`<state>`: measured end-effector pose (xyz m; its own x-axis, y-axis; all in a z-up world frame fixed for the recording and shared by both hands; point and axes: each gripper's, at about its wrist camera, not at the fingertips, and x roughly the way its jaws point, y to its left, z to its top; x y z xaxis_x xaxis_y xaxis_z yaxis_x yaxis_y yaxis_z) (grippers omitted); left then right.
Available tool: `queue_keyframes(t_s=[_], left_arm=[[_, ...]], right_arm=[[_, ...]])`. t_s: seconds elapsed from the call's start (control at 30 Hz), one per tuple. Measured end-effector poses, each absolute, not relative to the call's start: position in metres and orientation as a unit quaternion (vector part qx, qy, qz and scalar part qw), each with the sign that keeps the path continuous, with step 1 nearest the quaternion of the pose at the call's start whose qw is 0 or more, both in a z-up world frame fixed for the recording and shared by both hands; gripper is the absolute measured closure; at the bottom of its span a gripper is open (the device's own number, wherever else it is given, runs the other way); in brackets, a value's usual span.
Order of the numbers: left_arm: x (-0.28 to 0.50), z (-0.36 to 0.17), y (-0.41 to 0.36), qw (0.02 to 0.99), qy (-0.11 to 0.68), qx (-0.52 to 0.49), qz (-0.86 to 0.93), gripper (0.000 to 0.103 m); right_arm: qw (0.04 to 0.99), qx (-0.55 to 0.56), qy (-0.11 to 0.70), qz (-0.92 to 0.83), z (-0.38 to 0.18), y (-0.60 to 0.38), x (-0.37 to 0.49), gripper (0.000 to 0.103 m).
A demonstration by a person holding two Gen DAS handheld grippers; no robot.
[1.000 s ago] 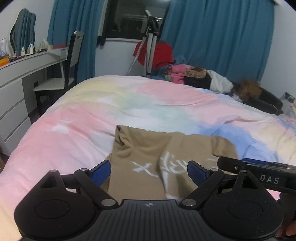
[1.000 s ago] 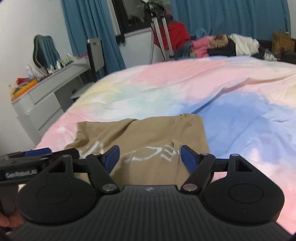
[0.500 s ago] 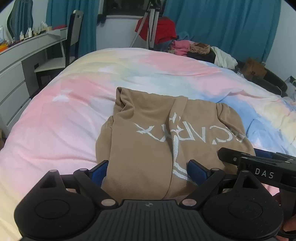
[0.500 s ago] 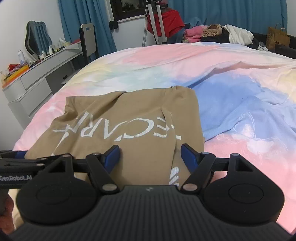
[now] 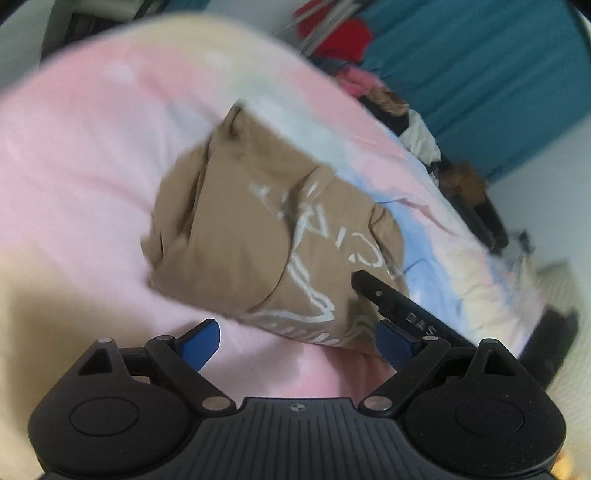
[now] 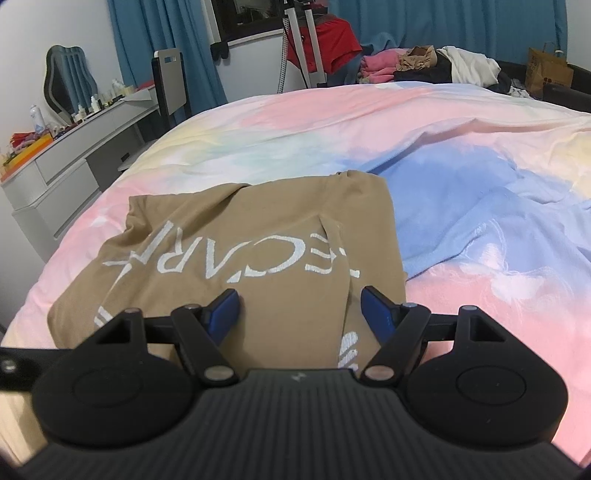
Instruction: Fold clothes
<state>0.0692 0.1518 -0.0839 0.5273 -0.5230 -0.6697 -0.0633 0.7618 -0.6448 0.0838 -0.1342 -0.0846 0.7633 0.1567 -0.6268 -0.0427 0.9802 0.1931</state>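
Note:
A tan garment [image 5: 258,236] [image 6: 258,258] with white lettering lies folded on the pastel bed cover [image 5: 74,166] [image 6: 369,125]. My left gripper [image 5: 297,341] is open above its near edge, blue pads wide apart, nothing between them. That view is tilted and blurred. My right gripper [image 6: 299,310] is open too, low over the garment's near right part, with cloth under the gap and nothing pinched. The black finger [image 5: 399,306] of the right tool crosses the left wrist view at the garment's right corner.
A grey dresser [image 6: 70,173] with bottles and a chair [image 6: 170,85] stand left of the bed. A pile of clothes [image 6: 424,66], a tripod [image 6: 299,48] and a paper bag [image 6: 546,70] sit beyond the far edge, before blue curtains [image 6: 443,22].
The left gripper has swung and tilted, so its view is rotated and blurred. The right gripper has come lower and closer over the garment. Both stayed open.

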Motion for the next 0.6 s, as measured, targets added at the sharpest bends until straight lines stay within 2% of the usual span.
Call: queue_keyframes(t_s=[0.17,0.3,0.37,0.6], left_arm=[[0.084,-0.124,0.177,0.756,0.436,-0.477,-0.103,0.012],[0.088,-0.132,0.185,0.746,0.401,-0.525,-0.084,0.019],[0.087,-0.134,0.187,0.747,0.397,-0.528,-0.070,0.034],[0.082,-0.125,0.188,0.765,0.360,-0.528,-0.076,0.064]], right_arm=[[0.935,0.087,0.341,0.050,-0.084,-0.135,0.085,0.028],[0.935,0.087,0.340,0.049,-0.084,-0.134,0.085,0.028],[0.935,0.089,0.340,0.048,-0.084,-0.134,0.084,0.028],[0.933,0.119,0.336,0.043,-0.078,-0.139,0.082,0.028]])
